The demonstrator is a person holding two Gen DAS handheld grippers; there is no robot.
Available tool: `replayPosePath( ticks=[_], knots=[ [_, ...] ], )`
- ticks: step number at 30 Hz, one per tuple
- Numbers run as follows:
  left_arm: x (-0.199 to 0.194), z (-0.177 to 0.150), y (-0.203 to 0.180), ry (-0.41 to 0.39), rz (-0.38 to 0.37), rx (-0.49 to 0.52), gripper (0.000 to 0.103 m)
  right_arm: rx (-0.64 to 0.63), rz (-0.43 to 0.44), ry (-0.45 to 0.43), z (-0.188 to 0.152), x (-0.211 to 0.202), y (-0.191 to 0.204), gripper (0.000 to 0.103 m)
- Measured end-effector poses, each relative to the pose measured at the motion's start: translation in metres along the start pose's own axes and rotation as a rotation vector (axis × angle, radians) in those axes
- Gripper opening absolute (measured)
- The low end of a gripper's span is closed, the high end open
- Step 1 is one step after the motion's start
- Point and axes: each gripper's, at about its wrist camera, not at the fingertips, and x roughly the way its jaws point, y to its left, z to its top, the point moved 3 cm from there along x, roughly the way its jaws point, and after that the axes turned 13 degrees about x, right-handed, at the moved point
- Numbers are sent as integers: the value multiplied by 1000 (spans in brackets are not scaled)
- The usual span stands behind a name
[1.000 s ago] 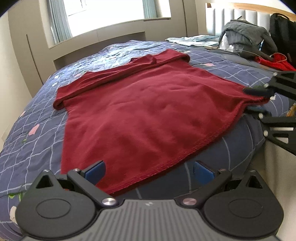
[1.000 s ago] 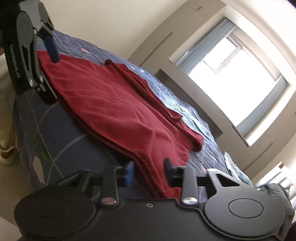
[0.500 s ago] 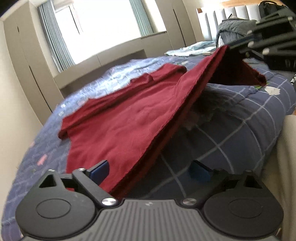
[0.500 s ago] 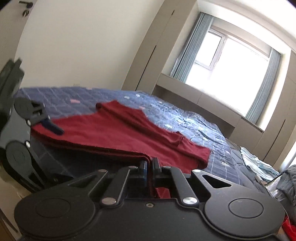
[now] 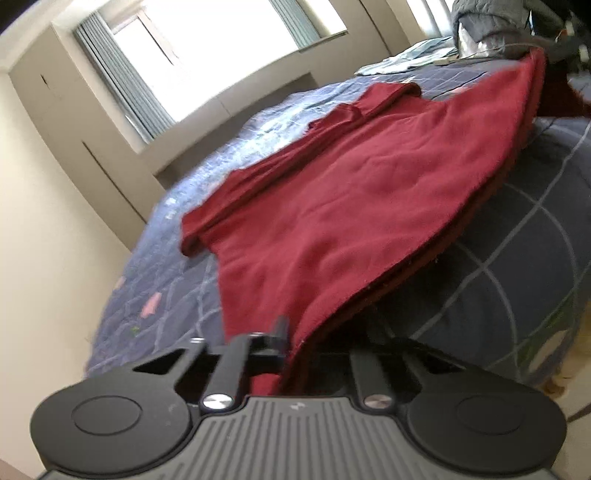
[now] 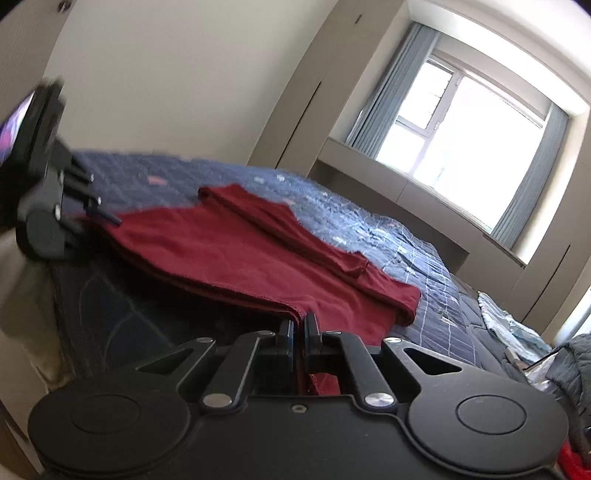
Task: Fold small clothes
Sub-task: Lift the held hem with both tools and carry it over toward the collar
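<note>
Red fleece shirt (image 5: 351, 206) lies on the bed (image 5: 524, 266), soft, light, floppy. My left gripper (image 5: 291, 350) and right gripper (image 6: 299, 332) each pinch a hem corner, best holds.

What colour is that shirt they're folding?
Dark red shirt, plain with no print; clearest from the left wrist view.

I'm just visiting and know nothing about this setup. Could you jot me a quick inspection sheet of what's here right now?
Surface: bed with blue checked quilt.
Job's things: red garment spread on the quilt, near hem lifted off it.
Clutter: pale blue clothing and grey jacket at the far end.
Grippers: left gripper shut on one hem corner; right gripper shut on the other.
Cables: a thin cord near the jacket, blurred.
Surroundings: window with curtains, beige wall panels.
</note>
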Motion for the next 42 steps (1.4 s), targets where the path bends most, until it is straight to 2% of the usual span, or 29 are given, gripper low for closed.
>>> replayPosePath(
  ticks=[4,6,9,11,12,17,20,23,26,31,37,42],
  knots=[
    [-2,6,1,-21,16,62,7,-67,-31,58,-19,11,9,7],
    [-3,7,3,-26,14,74,7,-80,-42,93,-27,16,11,15],
    [-3,7,4,-24,15,90,7,-78,-62,137,-39,26,8,17],
    [-3,5,2,-25,17,106,6,-63,-55,142,-43,28,7,13],
    [-5,5,1,-32,16,109,5,-66,-55,139,-44,27,7,5],
    [-24,8,0,-90,55,149,4,-119,-75,84,-35,9,4,4],
    [-41,7,-2,-127,66,197,4,-143,-85,82,-29,-4,-4,4],
    [-61,2,-2,-140,60,242,4,-158,-59,85,-23,-27,-9,3],
    [-85,-9,-6,-145,13,287,4,-210,-4,111,-19,-59,-2,3],
    [-137,-38,-18,-126,-120,346,4,-249,113,193,-21,-114,10,3],
    [-185,-52,-14,-102,-209,260,4,-252,210,267,-26,-167,31,4],
    [-194,-39,8,-106,-223,178,4,-216,259,287,-15,-166,24,4]
  ],
)
